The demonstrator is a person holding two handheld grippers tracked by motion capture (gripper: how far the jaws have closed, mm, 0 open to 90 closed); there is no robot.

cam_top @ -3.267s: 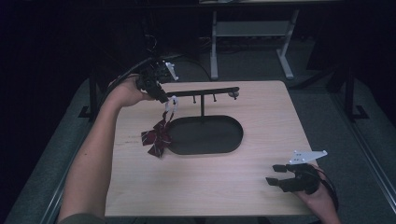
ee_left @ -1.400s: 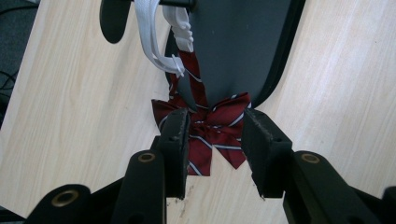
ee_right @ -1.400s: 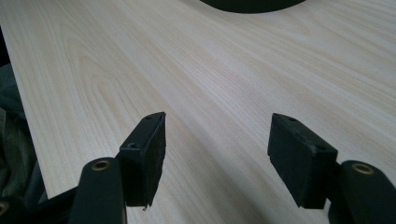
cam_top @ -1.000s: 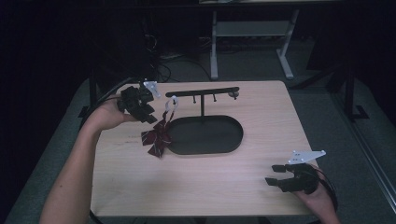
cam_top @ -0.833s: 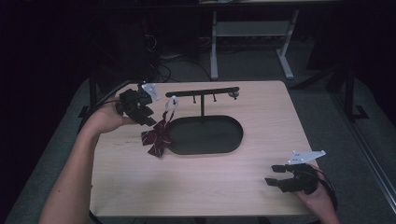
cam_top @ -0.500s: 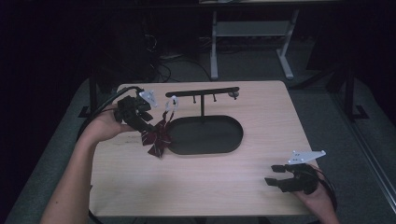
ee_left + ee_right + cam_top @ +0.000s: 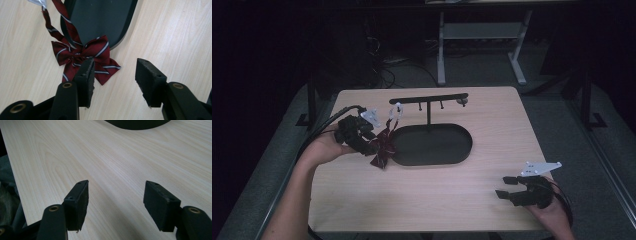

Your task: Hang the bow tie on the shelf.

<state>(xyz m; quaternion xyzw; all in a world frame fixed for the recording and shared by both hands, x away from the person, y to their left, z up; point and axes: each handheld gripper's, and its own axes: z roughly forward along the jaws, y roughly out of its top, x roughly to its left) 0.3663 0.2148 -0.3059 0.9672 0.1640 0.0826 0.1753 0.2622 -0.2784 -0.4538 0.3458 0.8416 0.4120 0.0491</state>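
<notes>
Since the earlier frames the left gripper [image 7: 371, 146] has come away from the stand's crossbar [image 7: 428, 98] and dropped toward the near left, down to the bow tie [image 7: 382, 148]; the right gripper [image 7: 507, 187] has stayed put near the table's [image 7: 492, 110] near right corner.

On the pale wooden table, the black oval tray [image 7: 432, 144] sits mid-table with its long axis running left to right, and the stand's thin post rises from its far edge to the crossbar.

The bow tie lies at the tray's left end, partly on the wood and partly over the tray's rim. In the left gripper view the dark red, white-striped bow tie [image 7: 83, 56] spreads its lobes across the table, its knot beside the tray [image 7: 100, 20] edge. Its strap [image 7: 393, 116] runs up and away from the knot toward the left end of the crossbar, so the long axis points from the near left up toward the stand.

The left gripper [image 7: 113, 72] has its jaws spread wide and grips nothing. One jaw tip overlaps the bow's lower lobe in that view; whether it touches the cloth I cannot tell. The other jaw stands over bare wood.

The right gripper [image 7: 116, 195] is likewise released, jaws wide apart above bare table [image 7: 75, 157], holding nothing.
</notes>
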